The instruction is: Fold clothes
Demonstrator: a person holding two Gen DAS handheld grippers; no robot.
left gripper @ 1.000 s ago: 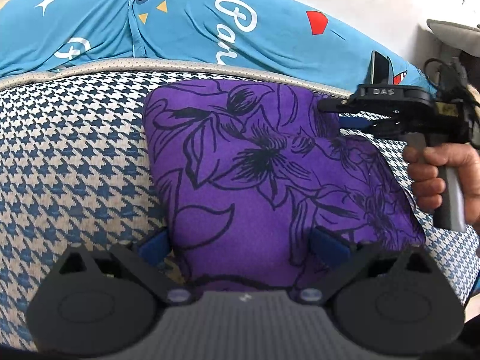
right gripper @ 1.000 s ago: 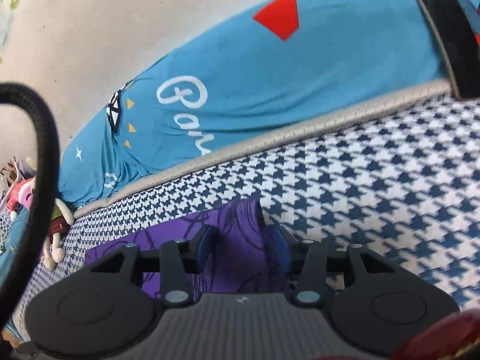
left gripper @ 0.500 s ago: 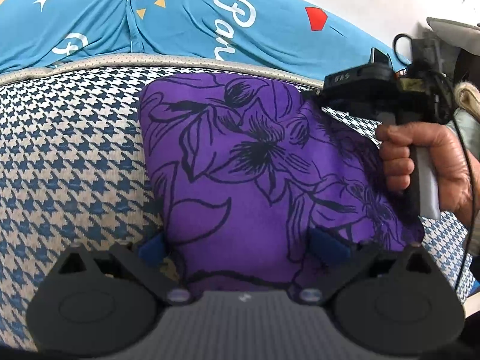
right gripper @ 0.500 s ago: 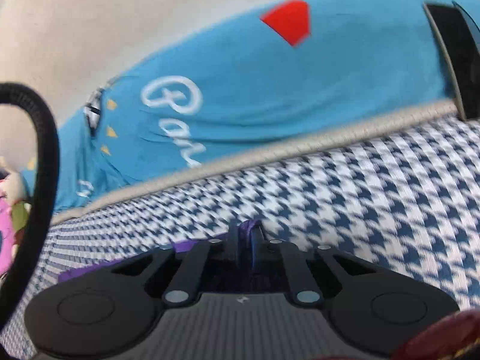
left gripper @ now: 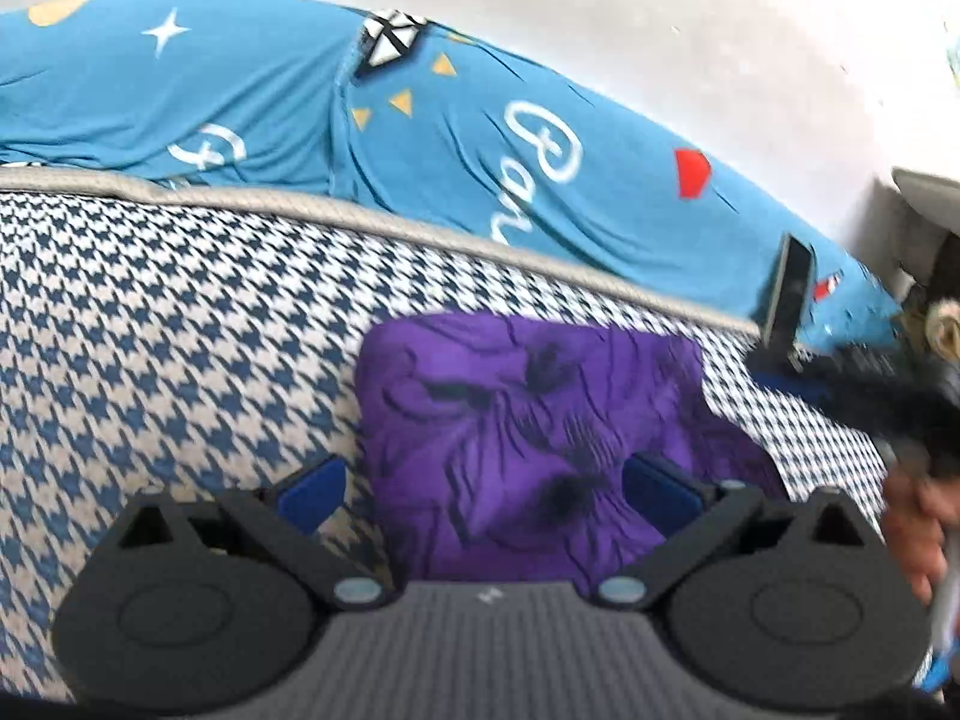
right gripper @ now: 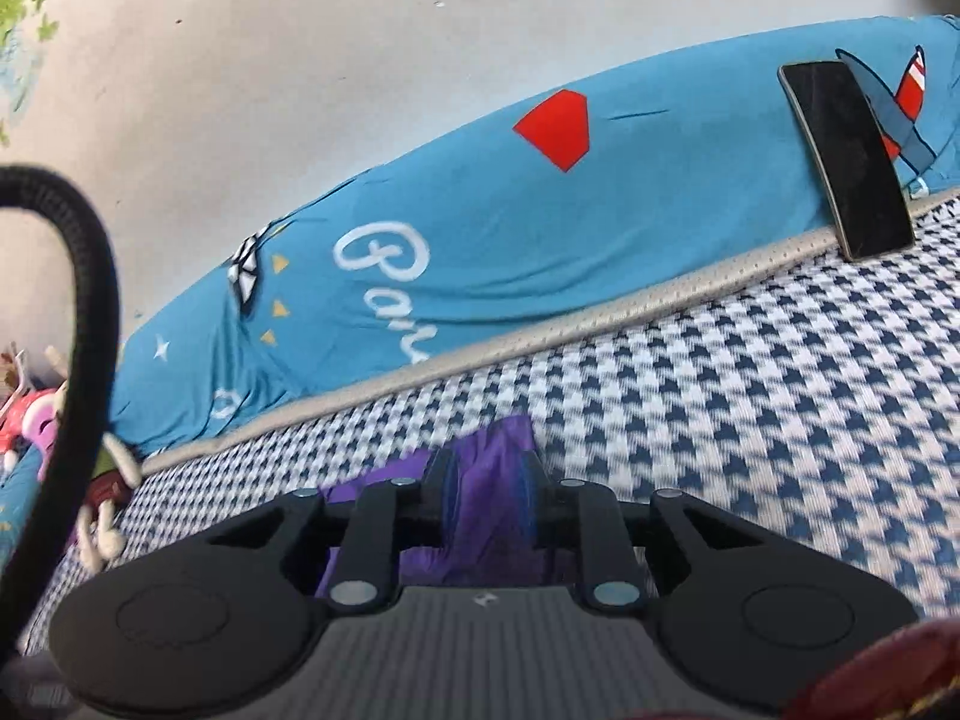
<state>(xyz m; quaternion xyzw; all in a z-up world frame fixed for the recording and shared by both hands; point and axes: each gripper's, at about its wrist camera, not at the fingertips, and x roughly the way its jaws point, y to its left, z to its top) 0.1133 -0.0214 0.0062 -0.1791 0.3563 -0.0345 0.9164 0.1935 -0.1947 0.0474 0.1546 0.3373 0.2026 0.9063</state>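
My left gripper (left gripper: 483, 489) hangs with its blue fingers spread wide over the purple cloth (left gripper: 540, 438), which lies folded on the houndstooth mattress (left gripper: 180, 312) in front of the blue pillow (left gripper: 420, 138). My right gripper (right gripper: 487, 483) is pinched onto a raised corner of the same cloth (right gripper: 492, 480). A black phone (right gripper: 846, 162) leans against the pillow (right gripper: 600, 228).

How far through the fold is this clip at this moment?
Done: the purple floral garment already lies as a compact rectangle on the houndstooth cover. In hand: the right gripper pinches one raised edge; the left gripper is open over the near edge. Left: laying that edge down, perhaps a final fold.
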